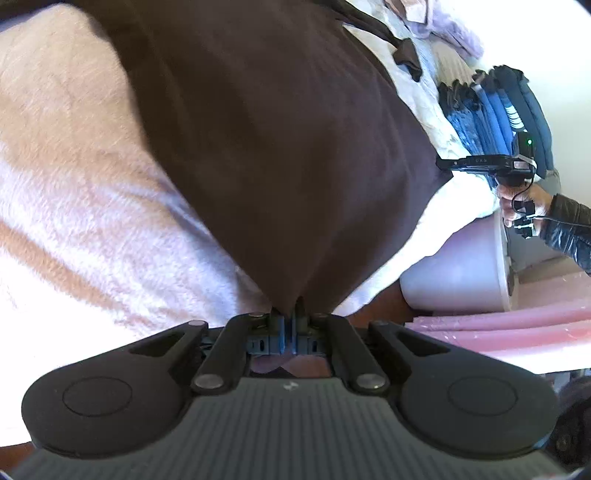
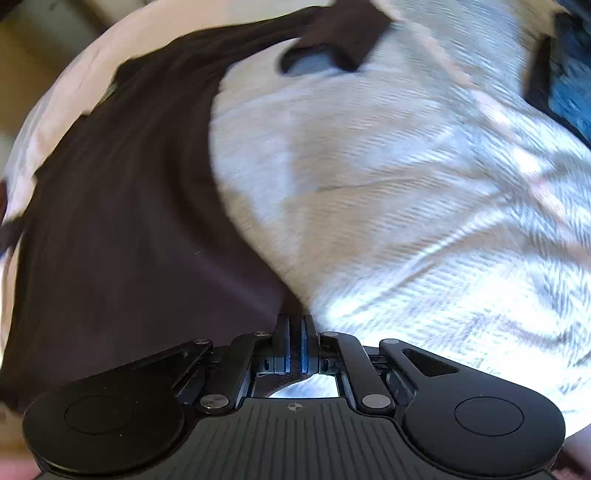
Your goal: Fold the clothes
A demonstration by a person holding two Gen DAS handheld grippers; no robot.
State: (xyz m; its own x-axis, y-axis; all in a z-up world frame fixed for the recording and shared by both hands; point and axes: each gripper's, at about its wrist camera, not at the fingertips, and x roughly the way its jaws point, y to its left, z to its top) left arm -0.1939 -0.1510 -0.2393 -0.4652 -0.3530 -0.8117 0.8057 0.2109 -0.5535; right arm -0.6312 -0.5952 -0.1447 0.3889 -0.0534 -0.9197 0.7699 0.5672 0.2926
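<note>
A dark brown garment (image 1: 280, 147) lies spread on a pale fuzzy blanket (image 1: 74, 184). In the left wrist view my left gripper (image 1: 290, 308) is shut on the garment's near corner, and the cloth gathers into a point between the fingers. My right gripper (image 1: 443, 163) shows at the garment's right edge, held by a hand (image 1: 517, 203) in a dark sleeve. The blurred right wrist view has the brown garment (image 2: 122, 206) on the left and the blanket (image 2: 406, 184) on the right. There my right gripper (image 2: 295, 319) is shut at the garment's edge, which runs in between the pads.
A stack of folded blue clothes (image 1: 498, 110) stands on the blanket beyond the right gripper. A lilac cloth (image 1: 450, 29) lies at the far end. A white rounded tub (image 1: 461, 280) and pink foam sheets (image 1: 517, 325) sit below the bed's edge at the right.
</note>
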